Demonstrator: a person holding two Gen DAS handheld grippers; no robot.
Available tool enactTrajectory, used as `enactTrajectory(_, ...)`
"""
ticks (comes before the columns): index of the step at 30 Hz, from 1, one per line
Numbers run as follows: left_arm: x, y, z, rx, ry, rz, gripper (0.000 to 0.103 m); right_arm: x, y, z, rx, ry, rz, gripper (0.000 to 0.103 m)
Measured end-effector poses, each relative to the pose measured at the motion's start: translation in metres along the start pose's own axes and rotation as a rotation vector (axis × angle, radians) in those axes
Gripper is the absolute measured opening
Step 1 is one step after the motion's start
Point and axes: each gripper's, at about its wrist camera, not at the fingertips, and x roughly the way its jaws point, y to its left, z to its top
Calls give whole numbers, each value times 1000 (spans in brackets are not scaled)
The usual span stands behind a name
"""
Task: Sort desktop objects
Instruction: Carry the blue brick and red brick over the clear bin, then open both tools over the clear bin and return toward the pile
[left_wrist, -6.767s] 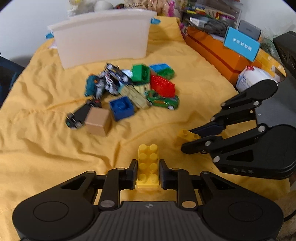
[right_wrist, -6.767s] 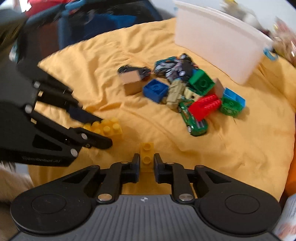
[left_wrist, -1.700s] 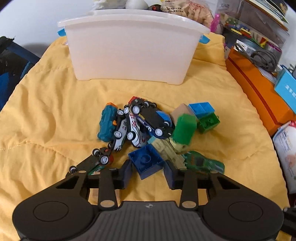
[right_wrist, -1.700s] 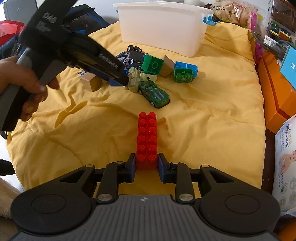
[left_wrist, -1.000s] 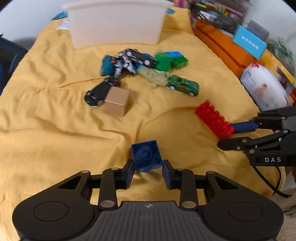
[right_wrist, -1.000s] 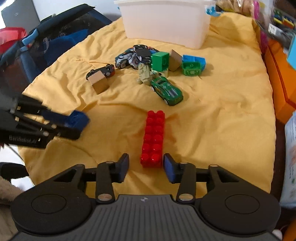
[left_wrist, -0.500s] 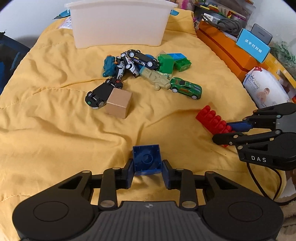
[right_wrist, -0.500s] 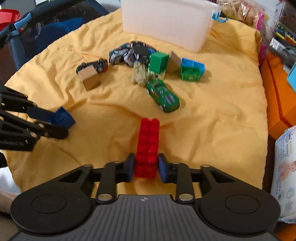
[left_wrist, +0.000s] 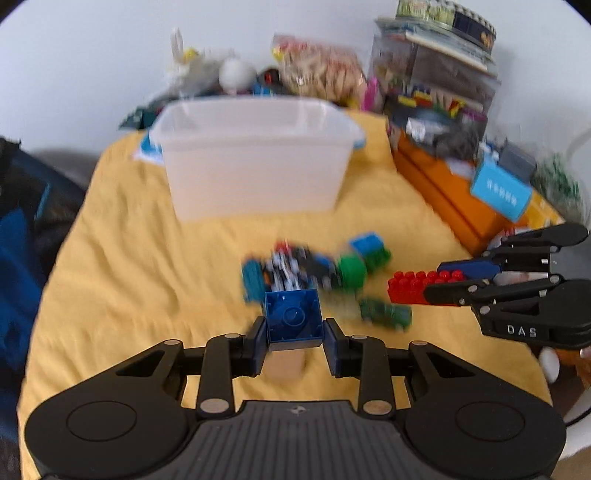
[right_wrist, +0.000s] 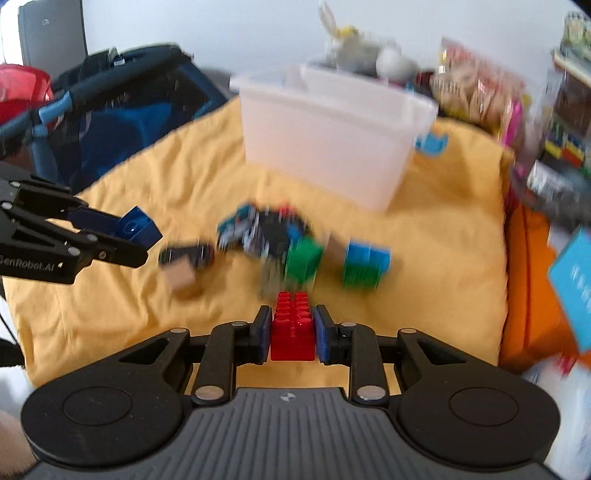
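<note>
My left gripper is shut on a blue square brick, held above the yellow cloth; the brick also shows in the right wrist view. My right gripper is shut on a long red brick, also seen in the left wrist view, lifted off the cloth. A white plastic bin stands at the far side of the cloth. A blurred pile of toy cars and green and light blue bricks lies between the grippers and the bin.
A tan cube and a black toy car lie left of the pile. A green toy car lies right of the blue brick. Orange boxes and cluttered shelves line the right. A dark blue bag sits left.
Both grippers have lifted off the cloth with their bricks and moved forward toward the white bin, which now looms larger. The views are motion blurred.
</note>
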Motion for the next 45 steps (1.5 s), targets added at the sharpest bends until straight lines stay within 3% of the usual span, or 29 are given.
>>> enactTrajectory(13,-6,26,137,131,-192,59,35,6,-16,107,-69,-216,-80,27)
enactTrajectory(17,14,40,186,123,-198,69,35,16,-35,152,-57,-260,-106,27)
enactTrajectory(22,62,47,225,173,-122,108,35,45,-53,200,-51,-252,-137,27)
enactTrajectory(27,120,62,231,159,-6,148,35,88,-79,222,81,-158,-89,27)
enactTrajectory(32,154,73,220,141,57,168,36,127,-85,215,135,-45,-111,28)
enactTrajectory(36,142,77,222,113,20,155,47,130,-86,212,160,-45,-121,41)
enactTrajectory(39,117,72,224,120,-43,143,47,116,-83,215,129,-75,-120,41)
enactTrajectory(43,73,65,202,111,-138,125,68,82,-79,205,98,-149,-85,41)
enactTrajectory(45,60,60,177,138,-147,117,70,69,-75,193,82,-162,-60,41)
